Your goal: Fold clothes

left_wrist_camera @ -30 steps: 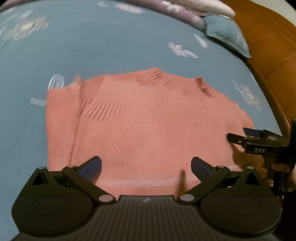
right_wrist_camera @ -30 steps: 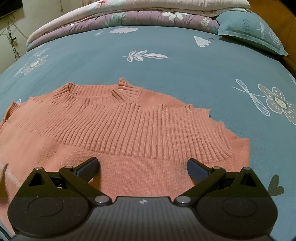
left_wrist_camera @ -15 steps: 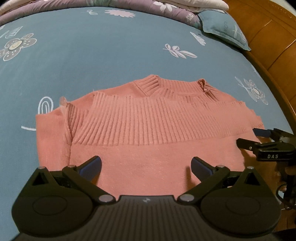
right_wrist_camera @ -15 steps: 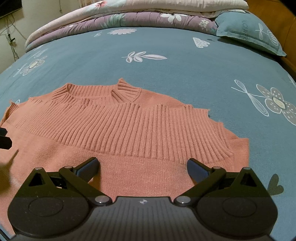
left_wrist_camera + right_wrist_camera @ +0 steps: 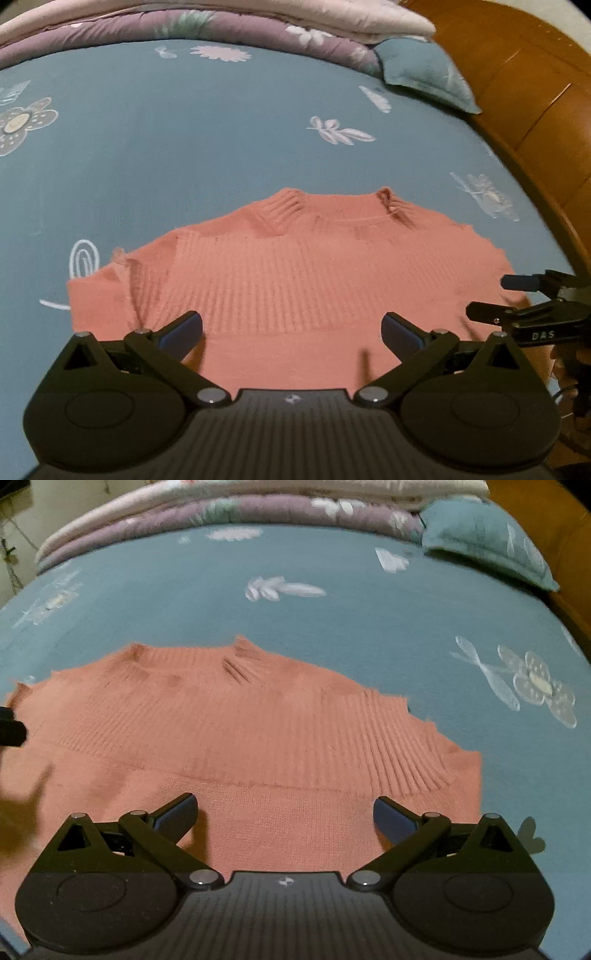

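Here, a pink sweater (image 5: 295, 280) is laid flat on the bed (image 5: 184, 147), on a blue sheet printed with pale flowers, with the ribbed collar (image 5: 332, 206) turned toward the far side. The left tongs (image 5: 291, 334) are held wide apart above the near, plain-knit part of the sweater, and nothing is gripped between them. The right tongs (image 5: 284, 812) are likewise spread wide above the near part of the sweater, close to its right edge, and are empty. In the left view, the right tongs are seen at the right margin beside the sweater edge. A folded quilt (image 5: 240, 506) and a blue pillow (image 5: 487, 542) are placed at the far end of the bed. A wooden bed frame (image 5: 535, 96) is seen at the right.
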